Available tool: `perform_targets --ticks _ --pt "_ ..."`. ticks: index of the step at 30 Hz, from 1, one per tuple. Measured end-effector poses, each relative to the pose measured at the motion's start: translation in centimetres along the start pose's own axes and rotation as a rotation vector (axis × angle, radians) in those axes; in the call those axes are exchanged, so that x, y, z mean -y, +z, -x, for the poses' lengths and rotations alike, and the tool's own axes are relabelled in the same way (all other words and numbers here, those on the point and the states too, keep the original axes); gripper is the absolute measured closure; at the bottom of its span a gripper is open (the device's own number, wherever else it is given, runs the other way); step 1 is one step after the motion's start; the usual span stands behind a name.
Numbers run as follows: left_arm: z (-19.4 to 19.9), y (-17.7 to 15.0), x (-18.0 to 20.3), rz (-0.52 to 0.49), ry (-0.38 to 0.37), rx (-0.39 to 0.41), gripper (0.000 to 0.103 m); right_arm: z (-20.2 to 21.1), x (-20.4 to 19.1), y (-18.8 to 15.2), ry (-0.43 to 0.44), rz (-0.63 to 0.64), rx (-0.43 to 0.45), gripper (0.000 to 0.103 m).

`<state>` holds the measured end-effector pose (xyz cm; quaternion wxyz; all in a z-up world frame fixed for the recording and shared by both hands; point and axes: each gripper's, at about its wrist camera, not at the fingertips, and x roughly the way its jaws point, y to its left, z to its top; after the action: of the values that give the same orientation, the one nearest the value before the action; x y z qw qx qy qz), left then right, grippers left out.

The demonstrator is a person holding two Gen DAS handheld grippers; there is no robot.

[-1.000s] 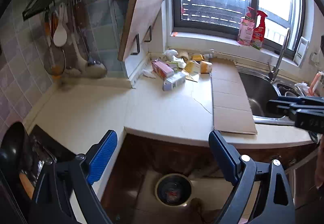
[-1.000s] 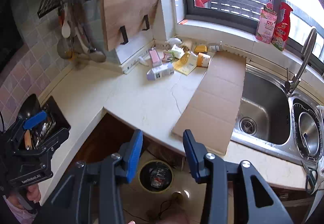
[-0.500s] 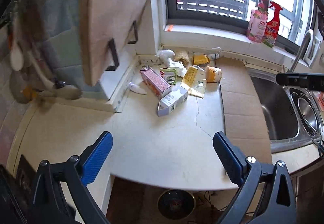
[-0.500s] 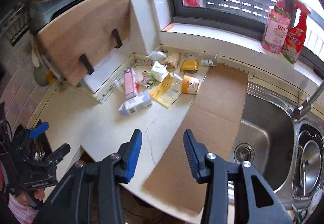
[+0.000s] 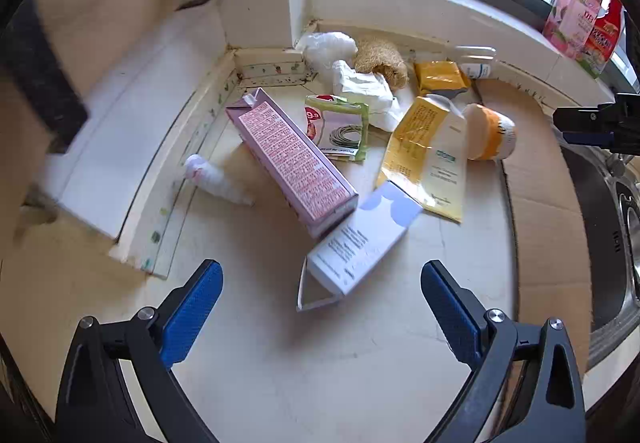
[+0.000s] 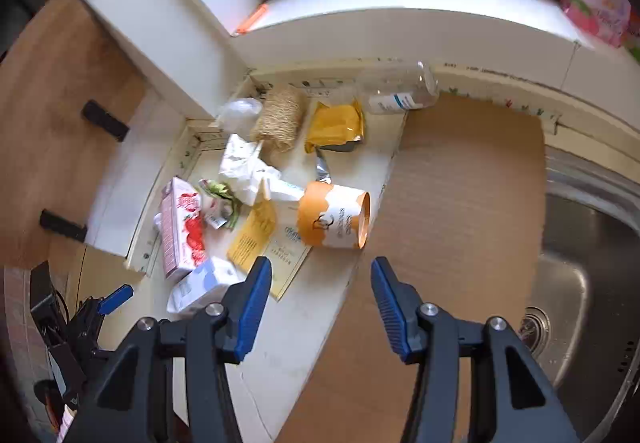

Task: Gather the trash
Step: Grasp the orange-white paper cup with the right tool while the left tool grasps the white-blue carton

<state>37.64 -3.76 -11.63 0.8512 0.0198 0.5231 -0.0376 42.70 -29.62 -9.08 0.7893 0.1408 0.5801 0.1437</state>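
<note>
hovering over the pale countertop [image 5: 280,363], the left gripper [image 5: 320,283] has its blue-padded jaws spread wide and holds nothing; just ahead of it lies a white carton [image 5: 360,243] with its flap hanging open, touching the end of a long pink carton [image 5: 290,159] that lies on its side. the trash sits bunched in the corner under the window sill: a yellow flattened pouch [image 5: 426,159], an orange and white paper cup [image 5: 486,133] tipped on its side at the edge of a cardboard sheet [image 5: 548,211], a green-edged packet [image 5: 340,127], crumpled white paper [image 5: 364,89], a tan scrubby wad [image 5: 380,61], a small yellow foil packet [image 5: 440,77] and a clear plastic bottle [image 6: 400,91] lying against the wall. a little white cone-shaped wrapper [image 5: 218,179] lies apart, near the raised ledge. the right gripper [image 6: 320,283] is also parted and empty (narrower than the left one), poised just short of the cup's side, with the steel sink [image 6: 592,283] off to its right.
</note>
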Motion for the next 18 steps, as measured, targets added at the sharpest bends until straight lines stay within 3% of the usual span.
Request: perform_targets --ticks 10,13,15,16,18 --pt "-5.0 0.7 0.7 -0.067 -0.041 -0.044 0.005 -4.3 2.6 1.8 0.069 -0.084 -0.049 0.051" --pt "-5.3 0.7 1.5 -0.091 -0.051 -0.038 0.014 -4.6 2.9 2.3 0.075 -0.101 -0.042 0.051" --pt "-5.5 0.7 1.9 -0.101 -0.056 -0.044 0.027 -5.0 3.0 2.7 0.073 -0.11 -0.041 0.05" --pt "-5.6 0.6 2.1 -0.105 -0.064 -0.053 0.039 -5.1 3.0 2.9 0.072 -0.112 -0.041 0.05" --pt "-5.7 0.4 2.4 -0.104 -0.071 -0.06 0.046 -5.5 2.8 3.2 0.067 -0.111 -0.041 0.05"
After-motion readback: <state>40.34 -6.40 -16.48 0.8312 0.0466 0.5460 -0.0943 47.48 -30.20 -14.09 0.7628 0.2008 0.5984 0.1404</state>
